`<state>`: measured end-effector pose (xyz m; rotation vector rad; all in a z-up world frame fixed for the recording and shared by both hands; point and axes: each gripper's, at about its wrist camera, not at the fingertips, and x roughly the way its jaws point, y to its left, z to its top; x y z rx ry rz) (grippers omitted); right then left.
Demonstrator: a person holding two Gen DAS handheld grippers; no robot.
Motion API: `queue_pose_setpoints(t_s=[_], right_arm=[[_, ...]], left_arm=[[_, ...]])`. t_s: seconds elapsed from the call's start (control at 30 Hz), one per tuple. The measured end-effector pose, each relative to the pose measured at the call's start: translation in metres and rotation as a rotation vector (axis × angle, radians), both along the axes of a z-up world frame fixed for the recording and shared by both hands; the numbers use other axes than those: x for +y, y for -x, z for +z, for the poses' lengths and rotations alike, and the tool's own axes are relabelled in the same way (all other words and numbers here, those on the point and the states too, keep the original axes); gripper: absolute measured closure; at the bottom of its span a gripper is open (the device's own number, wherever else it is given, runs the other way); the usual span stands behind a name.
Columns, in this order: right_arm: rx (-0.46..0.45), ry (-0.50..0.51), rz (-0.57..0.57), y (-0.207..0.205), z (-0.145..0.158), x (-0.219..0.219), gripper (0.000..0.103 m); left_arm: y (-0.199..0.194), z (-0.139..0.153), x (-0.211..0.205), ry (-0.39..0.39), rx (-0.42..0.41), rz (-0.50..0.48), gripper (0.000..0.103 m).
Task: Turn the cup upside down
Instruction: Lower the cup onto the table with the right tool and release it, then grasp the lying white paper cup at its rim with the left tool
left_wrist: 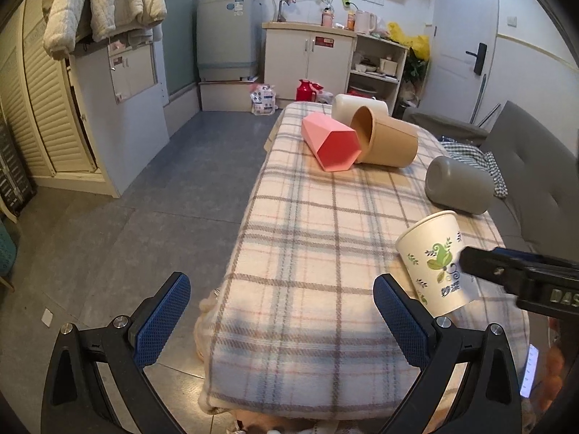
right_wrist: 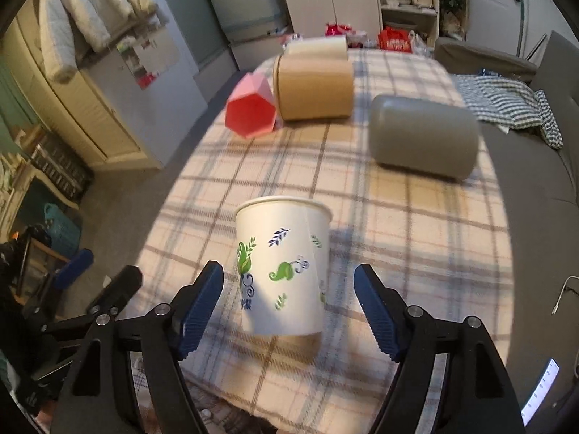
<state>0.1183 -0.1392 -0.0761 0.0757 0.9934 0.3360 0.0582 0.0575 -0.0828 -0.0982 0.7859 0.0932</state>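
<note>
The paper cup (right_wrist: 282, 267) looks like thin matt white card with a printed leaf pattern and a rolled rim; the brown cup (right_wrist: 314, 88) has a dull, kraft-paper look; the pink cup (right_wrist: 251, 110) is smooth plastic with flat facets and a slight sheen; the grey cup (right_wrist: 425, 135) is smooth and matt, likely plastic; the blanket (left_wrist: 307, 253) is soft woven cloth, plaid and a little fuzzy; the pads (right_wrist: 202, 307) on the right gripper (right_wrist: 289, 311) are blue ribbed rubber or plastic, set in matt black plastic arms with shiny metal screws; the left gripper (left_wrist: 282, 322) has the same blue textured pads (left_wrist: 163, 320).
</note>
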Motion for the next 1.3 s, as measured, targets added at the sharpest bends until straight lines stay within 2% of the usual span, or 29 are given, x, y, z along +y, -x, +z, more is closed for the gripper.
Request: queue_pose_setpoints(t_s=[0.2, 0.33, 0.5, 0.7, 0.8, 1.03, 1.13, 1.27, 1.3], right_arm=[[-0.145, 0.046, -0.11, 0.027, 0.02, -0.039, 0.022], [-0.183, 0.082, -0.218, 0.042, 0.017, -0.062, 0.012], [-0.152, 0.058, -0.27, 0.049, 0.001, -0.083, 0.011], [-0.132, 0.042, -0.318, 0.047, -0.01, -0.101, 0.003], [-0.133, 0.036, -0.331, 0.045, -0.012, -0.109, 0.0], [-0.132, 0.018, -0.379, 0.042, -0.017, -0.128, 0.0], [-0.115, 0.001, -0.382, 0.039, -0.021, -0.13, 0.0], [-0.093, -0.001, -0.377, 0.034, -0.027, -0.13, 0.0], [-0.09, -0.004, -0.375, 0.033, -0.028, -0.129, 0.0]], left_arm=[[0.007, 0.012, -0.027, -0.015, -0.019, -0.025, 0.0], [0.009, 0.011, -0.053, -0.019, -0.01, -0.07, 0.0], [0.009, 0.007, -0.083, -0.023, 0.013, -0.134, 0.0], [0.008, 0.001, -0.107, -0.021, 0.026, -0.188, 0.0], [0.006, -0.002, -0.116, -0.042, 0.027, -0.191, 0.0], [-0.011, -0.016, -0.123, -0.023, 0.077, -0.164, 0.0], [-0.021, -0.026, -0.128, -0.053, 0.105, -0.144, 0.0], [-0.028, -0.036, -0.131, -0.04, 0.142, -0.173, 0.001], [-0.028, -0.036, -0.131, -0.034, 0.143, -0.178, 0.004]])
